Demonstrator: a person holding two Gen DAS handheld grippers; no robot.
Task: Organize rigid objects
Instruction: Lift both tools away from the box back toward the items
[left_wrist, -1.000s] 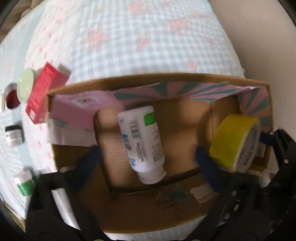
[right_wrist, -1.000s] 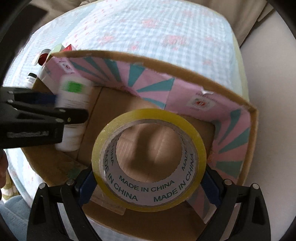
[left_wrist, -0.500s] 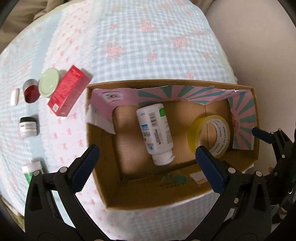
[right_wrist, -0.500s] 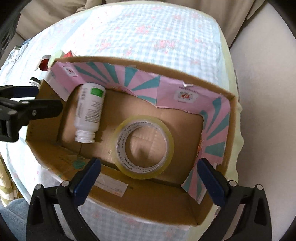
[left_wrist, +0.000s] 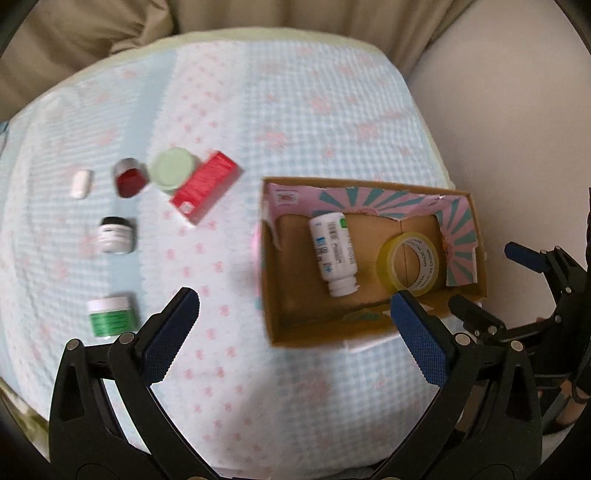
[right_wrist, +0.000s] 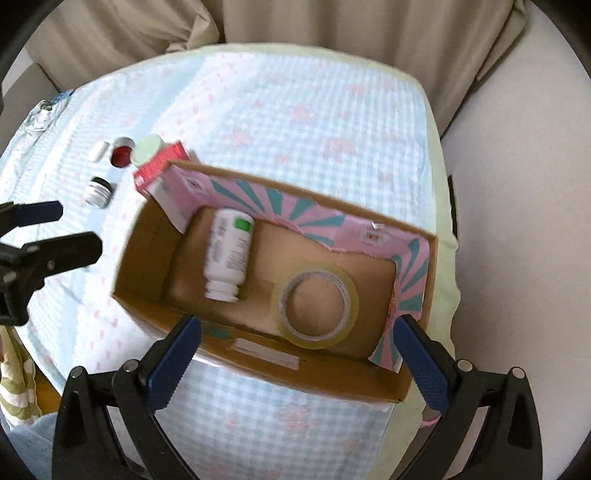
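Note:
An open cardboard box with pink and teal lining holds a white bottle lying on its side and a yellow tape roll. On the cloth to its left lie a red box, a pale green lid, a red-filled cap, a small white piece, a black-lidded jar and a green-labelled jar. My left gripper is open and empty above the cloth, left of the box. My right gripper is open and empty above the box's near wall.
The objects rest on a blue checked cloth with pink flowers over a padded surface. Beige curtains hang behind. A pale floor lies to the right, past the cloth's edge.
My right gripper let go of the tape roll, which now lies in the box. Both grippers pulled up and back from the box; the left one shifted left.

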